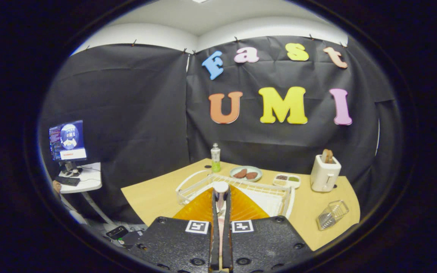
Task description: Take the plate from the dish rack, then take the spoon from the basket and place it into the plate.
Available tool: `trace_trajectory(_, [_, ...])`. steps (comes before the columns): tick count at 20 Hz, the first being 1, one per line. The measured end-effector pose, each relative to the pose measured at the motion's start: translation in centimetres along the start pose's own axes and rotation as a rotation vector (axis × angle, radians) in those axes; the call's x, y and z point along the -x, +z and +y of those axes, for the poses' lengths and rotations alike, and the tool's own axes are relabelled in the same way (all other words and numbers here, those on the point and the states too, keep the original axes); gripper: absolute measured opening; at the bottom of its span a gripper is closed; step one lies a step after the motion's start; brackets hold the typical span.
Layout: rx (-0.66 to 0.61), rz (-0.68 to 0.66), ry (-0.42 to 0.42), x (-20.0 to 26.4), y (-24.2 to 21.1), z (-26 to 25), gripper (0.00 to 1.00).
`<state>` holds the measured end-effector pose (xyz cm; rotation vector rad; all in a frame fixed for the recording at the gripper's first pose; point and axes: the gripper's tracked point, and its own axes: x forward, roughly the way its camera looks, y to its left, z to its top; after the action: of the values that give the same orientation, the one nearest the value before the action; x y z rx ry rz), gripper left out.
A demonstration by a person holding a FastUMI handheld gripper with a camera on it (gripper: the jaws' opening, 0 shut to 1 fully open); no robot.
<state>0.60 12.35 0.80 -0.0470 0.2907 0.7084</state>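
Gripper view: the gripper pinches the orange plate edge-on, lifted just over the white dish rack. Next, I think, set it down, then fetch the spoon from the wire basket beside the rack.

The claw points forward, its two fingers nearly together, clamped on a thin edge
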Motion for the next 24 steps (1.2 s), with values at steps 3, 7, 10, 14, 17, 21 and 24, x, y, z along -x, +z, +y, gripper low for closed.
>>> trace_trajectory(3, [0.001,0.076,0.025,-2.2,-2.5,1.6,0.08])
trace_trajectory(7, [-0.017,0.158,0.045,-5.0,-5.3,2.7,0.08])
trace_trajectory(10, [-0.030,0.195,0.068,-6.3,-7.0,3.7,0.09])
trace_trajectory(14, [-0.050,0.230,0.089,-7.4,-8.7,4.2,0.09])
trace_trajectory(17, [-0.073,0.251,0.094,-7.5,-9.5,4.2,0.10])
trace_trajectory(21, [-0.076,0.226,0.039,-6.9,-9.0,2.3,0.22])
trace_trajectory(24, [-0.087,0.212,0.010,-6.3,-8.7,1.4,0.49])
